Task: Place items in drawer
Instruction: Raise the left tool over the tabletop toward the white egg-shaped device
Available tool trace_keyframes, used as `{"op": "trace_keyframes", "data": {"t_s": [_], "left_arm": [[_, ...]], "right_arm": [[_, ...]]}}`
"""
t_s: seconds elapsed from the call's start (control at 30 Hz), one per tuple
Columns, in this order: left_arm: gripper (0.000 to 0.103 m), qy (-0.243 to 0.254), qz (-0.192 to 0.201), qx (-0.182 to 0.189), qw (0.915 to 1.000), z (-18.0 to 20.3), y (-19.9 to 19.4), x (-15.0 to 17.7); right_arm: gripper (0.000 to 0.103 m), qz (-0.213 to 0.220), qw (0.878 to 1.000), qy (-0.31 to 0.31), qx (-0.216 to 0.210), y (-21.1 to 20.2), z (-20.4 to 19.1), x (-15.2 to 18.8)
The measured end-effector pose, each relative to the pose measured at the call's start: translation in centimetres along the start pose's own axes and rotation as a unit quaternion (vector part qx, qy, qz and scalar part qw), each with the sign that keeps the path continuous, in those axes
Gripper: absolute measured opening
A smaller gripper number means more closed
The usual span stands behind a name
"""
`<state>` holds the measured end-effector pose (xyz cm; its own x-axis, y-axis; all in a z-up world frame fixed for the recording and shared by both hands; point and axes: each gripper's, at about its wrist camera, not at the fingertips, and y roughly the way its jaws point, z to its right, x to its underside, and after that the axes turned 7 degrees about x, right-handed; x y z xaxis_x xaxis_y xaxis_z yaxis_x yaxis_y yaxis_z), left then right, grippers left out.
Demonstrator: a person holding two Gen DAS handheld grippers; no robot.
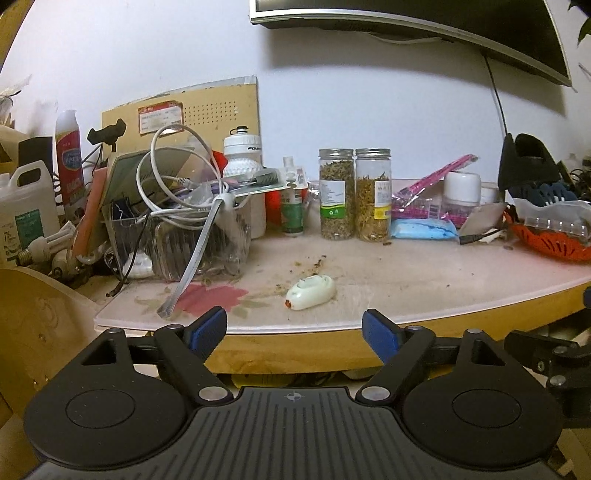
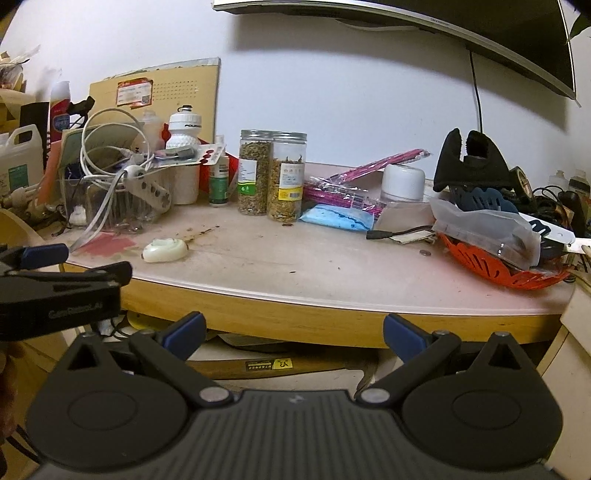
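Note:
A small white oval device (image 1: 311, 292) with a red tip lies near the front edge of the desk (image 1: 406, 288); it also shows in the right wrist view (image 2: 165, 250). My left gripper (image 1: 294, 329) is open and empty, just in front of the desk edge, facing the device. My right gripper (image 2: 294, 332) is open and empty, below and in front of the desk edge (image 2: 332, 314). The left gripper also shows at the left of the right wrist view (image 2: 55, 273). No drawer is in view.
Two herb jars (image 1: 354, 194) stand mid-desk. A clear bin with white cables (image 1: 177, 206) sits at left beside a white sports bottle (image 1: 243, 162). A blue packet (image 1: 424, 228), pink packets (image 1: 432, 188), a white jar (image 1: 461, 188) and an orange basket (image 2: 498, 266) lie at right. A monitor (image 1: 406, 18) hangs above.

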<state>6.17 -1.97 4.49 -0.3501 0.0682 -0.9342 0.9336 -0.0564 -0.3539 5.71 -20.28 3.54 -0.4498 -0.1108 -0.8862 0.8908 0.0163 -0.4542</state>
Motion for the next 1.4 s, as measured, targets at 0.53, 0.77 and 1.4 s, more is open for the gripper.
{"op": "trace_keyframes", "data": {"t_s": [0.53, 0.77, 1.4], "left_arm": [[0.089, -0.013, 0.018, -0.006, 0.9997, -0.3, 1.8, 0.0], [0.089, 0.001, 0.017, -0.017, 0.9997, -0.1, 3.2, 0.3], [0.089, -0.001, 0.019, -0.009, 0.9998, -0.3, 7.6, 0.7]], "right_arm": [[0.102, -0.009, 1.000, 0.004, -0.007, 0.1, -0.1, 0.1], [0.102, -0.014, 1.000, 0.008, -0.010, 0.3, -0.1, 0.1], [0.102, -0.031, 0.999, 0.009, -0.024, 1.0, -0.3, 0.3]]}}
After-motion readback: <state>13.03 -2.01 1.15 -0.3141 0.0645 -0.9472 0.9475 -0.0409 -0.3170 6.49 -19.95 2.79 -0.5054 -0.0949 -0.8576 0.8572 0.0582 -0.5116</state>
